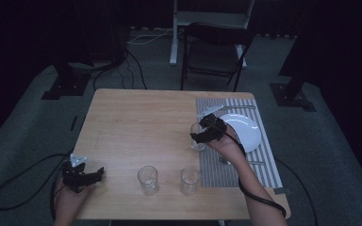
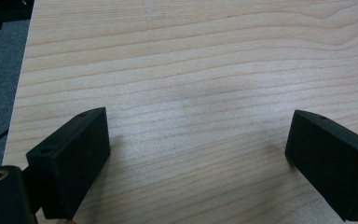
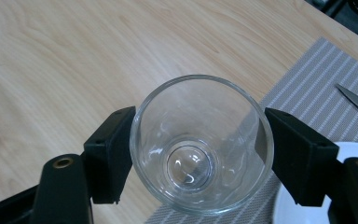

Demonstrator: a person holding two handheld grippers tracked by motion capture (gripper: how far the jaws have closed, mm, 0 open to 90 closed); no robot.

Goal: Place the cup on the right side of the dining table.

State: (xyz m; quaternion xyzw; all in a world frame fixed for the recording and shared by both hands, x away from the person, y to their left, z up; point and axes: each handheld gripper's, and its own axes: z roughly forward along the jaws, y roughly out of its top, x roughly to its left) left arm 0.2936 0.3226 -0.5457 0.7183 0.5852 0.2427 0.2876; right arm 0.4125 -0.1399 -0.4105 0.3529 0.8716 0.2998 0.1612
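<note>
- Wood table (image 1: 136, 122) fills the middle of the high view, with dark floor around it; a striped mat (image 1: 259, 165) lies at its right side and carries a white plate (image 1: 247, 132).
- Right gripper (image 1: 206, 133) is clenched on a glass (image 3: 201, 142) — the pads press on its wall from both sides, seen from above in the right gripper view. In the high view the glass (image 1: 198, 136) sits center-right, at the left border of the mat.
- Left gripper (image 2: 198, 154) is released, jaws wide apart with bare wood between them; it rests at the lower left of the high view (image 1: 99, 173), near the table corner.
- Risk: smooth round glass can slip or turn between flat pads if the hand tilts or moves fast.
- Risk: the plate lies just beside the gripper, and a knife (image 3: 356, 101) lies at the right of its view — a swing to that side could knock them.
- Risk: setting the glass half on the mat border could leave it tilted.
- Two more glasses (image 1: 148, 180) (image 1: 189, 180) stand near the lower edge; a low path back could hit them.
- Open room: the upper left and middle of the table are free of things — the safest way.
</note>
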